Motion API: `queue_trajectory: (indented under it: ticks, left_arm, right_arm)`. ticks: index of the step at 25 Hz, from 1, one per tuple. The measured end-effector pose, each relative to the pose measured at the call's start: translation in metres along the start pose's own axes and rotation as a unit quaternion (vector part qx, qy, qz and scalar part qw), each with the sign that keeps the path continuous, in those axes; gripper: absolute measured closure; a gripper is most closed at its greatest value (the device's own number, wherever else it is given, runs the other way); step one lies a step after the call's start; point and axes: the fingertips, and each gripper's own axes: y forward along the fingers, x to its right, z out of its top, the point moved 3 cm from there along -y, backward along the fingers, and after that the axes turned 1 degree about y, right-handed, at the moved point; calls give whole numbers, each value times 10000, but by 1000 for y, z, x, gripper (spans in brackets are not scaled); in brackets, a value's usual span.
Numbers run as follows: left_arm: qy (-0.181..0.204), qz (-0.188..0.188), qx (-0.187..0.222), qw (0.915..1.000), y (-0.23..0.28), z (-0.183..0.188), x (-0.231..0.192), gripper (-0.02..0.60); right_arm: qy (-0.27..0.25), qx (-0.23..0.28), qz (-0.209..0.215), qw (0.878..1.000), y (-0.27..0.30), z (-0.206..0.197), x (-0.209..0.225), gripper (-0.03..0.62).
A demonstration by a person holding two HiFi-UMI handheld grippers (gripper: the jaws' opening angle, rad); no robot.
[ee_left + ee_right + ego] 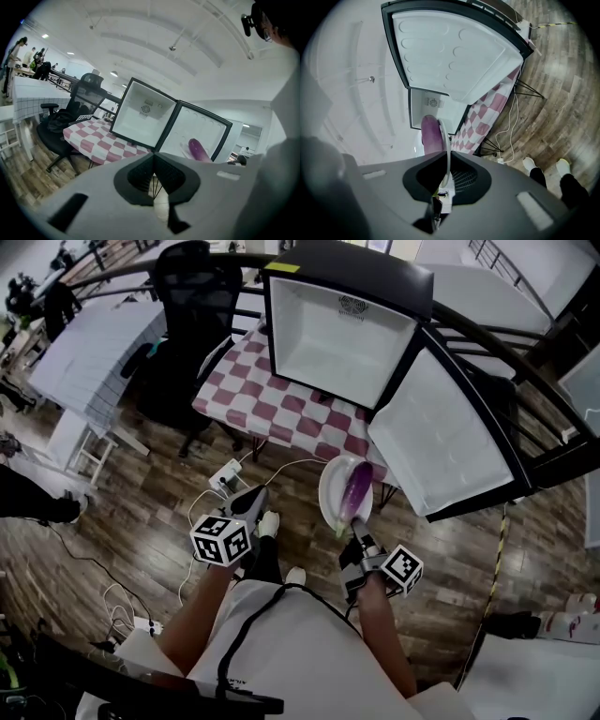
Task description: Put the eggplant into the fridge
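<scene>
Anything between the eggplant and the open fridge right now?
Nothing visible does. The fridge has its door swung wide, and the eggplant lies on the plate held by the right gripper, short of the table.

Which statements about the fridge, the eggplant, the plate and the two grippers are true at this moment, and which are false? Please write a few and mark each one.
1. The door of the fridge stands open. True.
2. The eggplant lies inside the fridge. False: it lies on a white plate, outside the fridge.
3. The right gripper is shut on the plate's rim. True.
4. The left gripper holds the eggplant. False: its jaws are together, nothing between them.
5. The fridge stands on a plain blue cloth. False: the tablecloth is checkered red and white.
</scene>
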Motion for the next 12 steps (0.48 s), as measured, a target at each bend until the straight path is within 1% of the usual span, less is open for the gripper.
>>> queue_trajectory:
  ticks: [4, 12]
  left_arm:
    - [10, -14, -41, 10000, 14, 7, -9, 581]
    - [76, -76, -70, 9999, 50, 41, -32, 581]
  right_arm:
    - [-6, 9, -37, 10000, 14, 8, 2, 565]
    - [8, 72, -14, 10000, 56, 25, -13, 565]
